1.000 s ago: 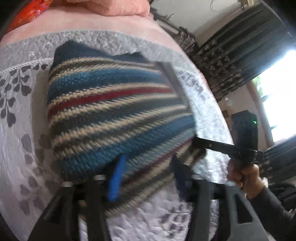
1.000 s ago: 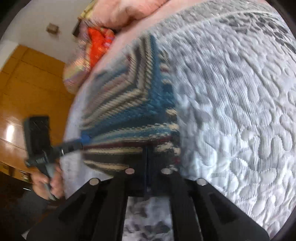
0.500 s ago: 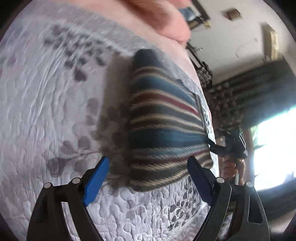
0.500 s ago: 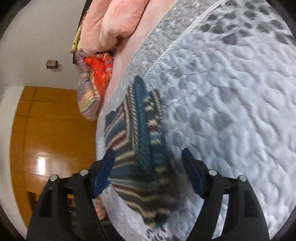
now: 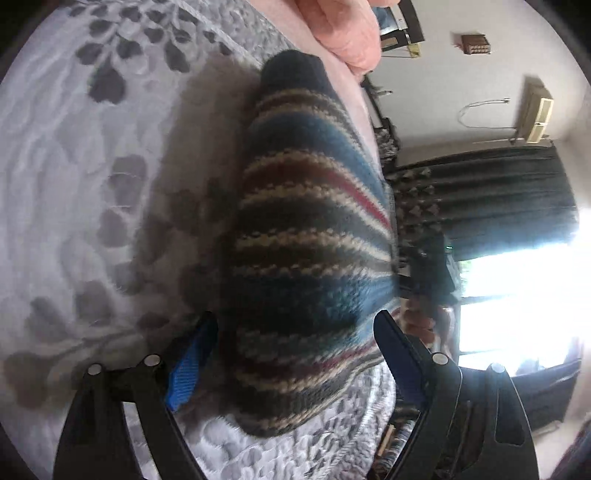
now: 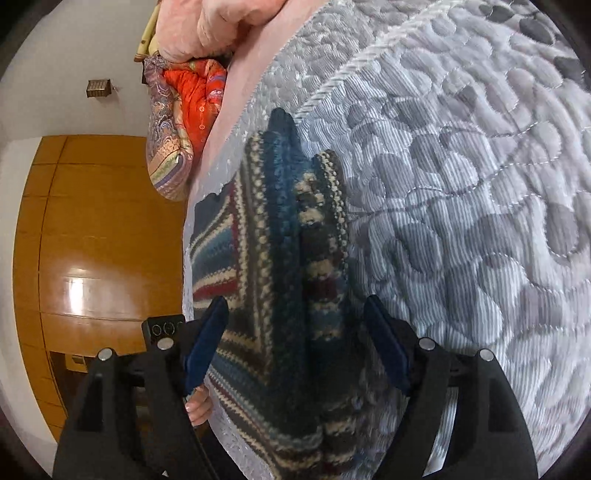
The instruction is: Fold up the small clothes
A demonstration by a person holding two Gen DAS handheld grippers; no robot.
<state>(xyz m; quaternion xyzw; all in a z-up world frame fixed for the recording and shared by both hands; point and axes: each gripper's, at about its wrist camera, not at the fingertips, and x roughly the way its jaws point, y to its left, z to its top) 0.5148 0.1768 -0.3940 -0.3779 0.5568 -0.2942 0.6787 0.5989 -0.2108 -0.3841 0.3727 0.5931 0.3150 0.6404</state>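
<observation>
On quilt (image 6: pixel 461 166): folded striped knit (image 5: pixel 306 240) | left gripper (image 5: pixel 291 347) wide | right gripper (image 6: pixel 295 339) wide

grey quilt (image 6: pixel 461 184) | pink blanket (image 5: pixel 343 33) | wooden wardrobe (image 6: pixel 92 240) | dark curtains (image 5: pixel 498 199)

Your right gripper (image 6: pixel 295 343) has its fingers (image 6: pixel 207 343) spread wide, one on either side of the folded striped knit garment (image 6: pixel 280 258), gripping nothing. The garment lies in thick layers on the grey quilted bedspread (image 6: pixel 461 184), near the bed's edge, its bands of blue, cream, dark grey and red running in different directions where the layers overlap. Just below your left-hand finger, part of a hand (image 6: pixel 197 404) shows beside a black device (image 6: pixel 162 328). Beyond the bed's edge stands a wooden wardrobe (image 6: pixel 92 240). At the top lie a pink blanket (image 6: pixel 221 22) and an orange patterned cloth (image 6: pixel 188 96).
</observation>
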